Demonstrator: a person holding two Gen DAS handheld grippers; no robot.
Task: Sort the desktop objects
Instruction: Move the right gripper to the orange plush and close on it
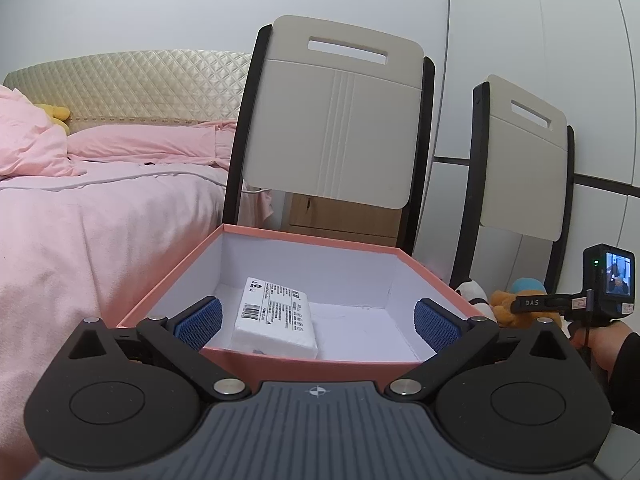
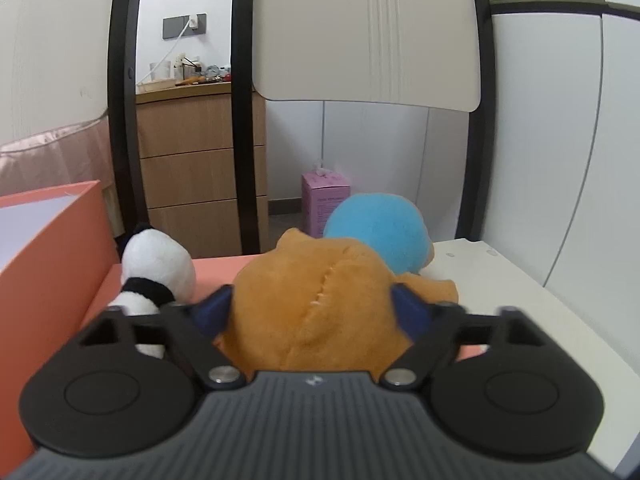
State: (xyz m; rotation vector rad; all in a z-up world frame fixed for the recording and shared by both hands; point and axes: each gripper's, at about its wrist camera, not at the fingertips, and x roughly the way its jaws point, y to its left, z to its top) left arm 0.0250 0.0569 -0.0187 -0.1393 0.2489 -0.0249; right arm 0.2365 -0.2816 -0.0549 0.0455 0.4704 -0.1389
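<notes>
A pink box [image 1: 280, 362] with a white inside stands open in the left wrist view; a white tissue pack [image 1: 276, 316] lies in it. My left gripper [image 1: 316, 322] is open and empty at the box's near rim. In the right wrist view my right gripper [image 2: 312, 308] has its blue pads on both sides of an orange plush toy [image 2: 312, 304]; the pads touch its flanks. A blue plush ball [image 2: 378, 234] lies behind the orange toy, a panda plush [image 2: 158, 270] to its left. The box wall [image 2: 44, 264] stands at the left.
The toys lie on a pink lid [image 2: 216, 270] on a white table [image 2: 520, 292]. Two chair backs [image 1: 336, 128] stand behind the table. A pink bed [image 1: 80, 220] is at the left. A wooden drawer unit [image 2: 204, 176] and a pink carton [image 2: 326, 200] stand beyond.
</notes>
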